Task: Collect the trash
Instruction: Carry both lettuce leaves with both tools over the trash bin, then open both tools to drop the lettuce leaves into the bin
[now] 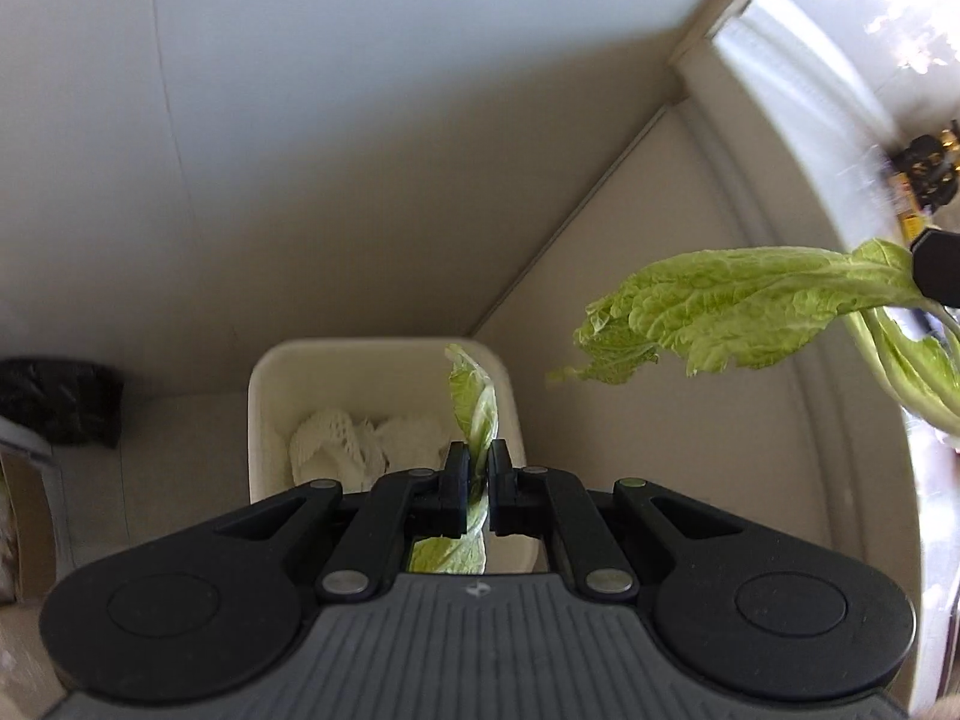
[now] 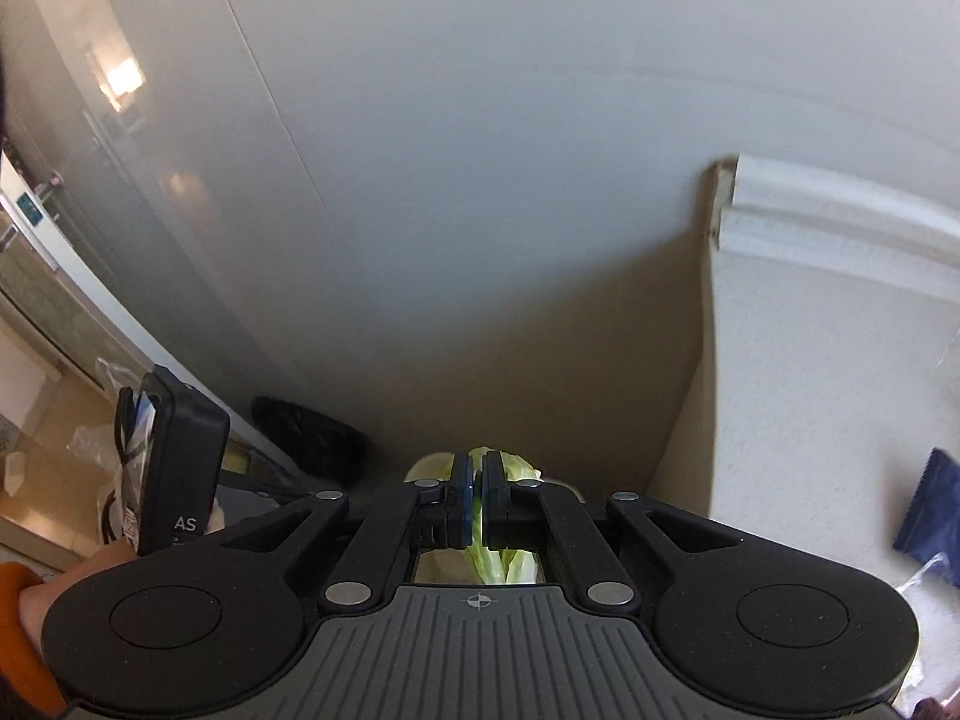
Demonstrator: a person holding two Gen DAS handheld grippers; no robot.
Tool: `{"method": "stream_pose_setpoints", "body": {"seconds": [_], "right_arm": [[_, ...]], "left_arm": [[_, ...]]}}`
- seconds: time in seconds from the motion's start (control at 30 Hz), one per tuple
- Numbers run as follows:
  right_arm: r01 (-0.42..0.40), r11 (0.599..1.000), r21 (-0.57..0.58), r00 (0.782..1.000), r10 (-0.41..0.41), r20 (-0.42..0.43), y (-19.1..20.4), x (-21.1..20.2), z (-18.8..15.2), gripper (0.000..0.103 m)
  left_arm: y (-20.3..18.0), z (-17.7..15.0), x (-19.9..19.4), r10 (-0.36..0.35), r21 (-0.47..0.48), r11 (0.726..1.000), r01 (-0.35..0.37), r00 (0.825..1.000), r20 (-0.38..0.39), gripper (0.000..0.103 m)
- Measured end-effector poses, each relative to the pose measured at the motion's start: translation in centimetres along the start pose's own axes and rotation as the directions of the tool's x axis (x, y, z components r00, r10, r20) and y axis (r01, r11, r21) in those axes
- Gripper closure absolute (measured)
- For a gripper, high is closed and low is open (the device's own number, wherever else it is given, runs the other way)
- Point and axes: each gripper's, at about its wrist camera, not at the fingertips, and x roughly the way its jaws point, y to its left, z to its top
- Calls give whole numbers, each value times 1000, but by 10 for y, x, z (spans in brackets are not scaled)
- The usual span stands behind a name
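Note:
My left gripper (image 1: 477,468) is shut on a pale green cabbage leaf (image 1: 477,414) and hangs over a white waste bin (image 1: 270,396) that holds white foam netting (image 1: 342,447). A second, larger cabbage leaf (image 1: 738,312) hangs at the right of the left wrist view, pinched by the tip of my right gripper (image 1: 933,270). In the right wrist view my right gripper (image 2: 478,486) is shut on that green leaf (image 2: 507,561), which droops below the pads. The bin's rim (image 2: 429,465) just shows behind the fingers.
The bin stands on the floor in a corner between a grey wall (image 1: 360,120) and a white cabinet side (image 1: 690,360). A black bag (image 1: 60,399) lies to the left by the wall. A blue packet (image 2: 933,516) lies at right. A hand in an orange sleeve (image 2: 24,600) holds the left gripper.

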Motion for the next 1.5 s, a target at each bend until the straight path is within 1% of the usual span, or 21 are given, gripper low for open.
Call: {"method": "stream_pose_setpoints", "body": {"seconds": [0.23, 0.4, 0.43, 0.5, 0.53, 0.57, 0.63, 0.67, 0.8, 0.97, 1.0, 1.07, 1.1, 1.17, 1.23, 1.27, 1.33, 1.5], "right_arm": [[14, 1000, 0, 996, -14, -84, 7, 31, -8, 102], [18, 1000, 13, 990, -16, -140, 10, 53, -12, 102], [20, 1000, 15, 988, -17, -151, 10, 59, -13, 102], [21, 1000, 15, 985, -19, -171, 11, 69, -14, 102], [22, 1000, 14, 984, -19, -179, 12, 74, -15, 102], [23, 1000, 14, 982, -20, -189, 12, 80, -14, 102], [27, 999, 18, 977, -22, -211, 15, 89, -16, 102], [27, 999, 23, 975, -21, -220, 16, 94, -16, 102], [34, 999, 40, 967, -23, -254, 16, 113, -17, 102], [49, 998, 40, 958, -35, -285, 19, 131, -14, 102], [52, 998, 45, 956, -37, -291, 15, 134, -13, 101], [51, 997, 65, 955, -29, -297, 15, 141, -9, 92], [45, 996, 82, 955, -19, -295, 9, 148, 0, 92], [38, 993, 110, 952, -3, -305, 8, 149, 1, 87], [43, 992, 118, 952, -5, -307, 8, 150, -2, 73], [46, 992, 116, 952, -8, -306, 8, 149, -2, 71], [48, 993, 112, 951, -10, -310, 7, 149, -3, 68], [56, 992, 116, 948, -16, -318, 5, 145, -4, 67]], "left_arm": [[26, -7, 41, 17, -96, 995, -23, 998, -66, 97], [44, -11, 71, 43, -153, 987, -57, 994, -97, 96], [47, -12, 75, 47, -162, 985, -63, 994, -100, 94], [51, -15, 80, 64, -178, 981, -81, 993, -98, 84], [52, -17, 81, 71, -183, 979, -88, 993, -96, 75], [54, -18, 82, 72, -185, 979, -88, 993, -95, 69], [57, -26, 84, 75, -182, 979, -92, 992, -98, 62], [58, -28, 85, 82, -175, 980, -99, 992, -99, 60], [55, -31, 94, 90, -160, 981, -108, 990, -113, 58], [60, -38, 99, 89, -164, 980, -108, 989, -120, 50], [60, -39, 100, 90, -165, 980, -109, 989, -121, 50], [62, -40, 100, 90, -163, 980, -110, 988, -124, 47], [62, -40, 100, 92, -162, 980, -112, 988, -126, 46], [62, -40, 100, 97, -159, 980, -117, 987, -127, 41], [64, -41, 101, 99, -157, 980, -118, 987, -126, 40], [64, -41, 102, 99, -158, 980, -118, 987, -126, 39], [62, -41, 101, 99, -159, 980, -119, 987, -125, 39], [58, -39, 98, 98, -157, 981, -117, 988, -122, 37]]}}
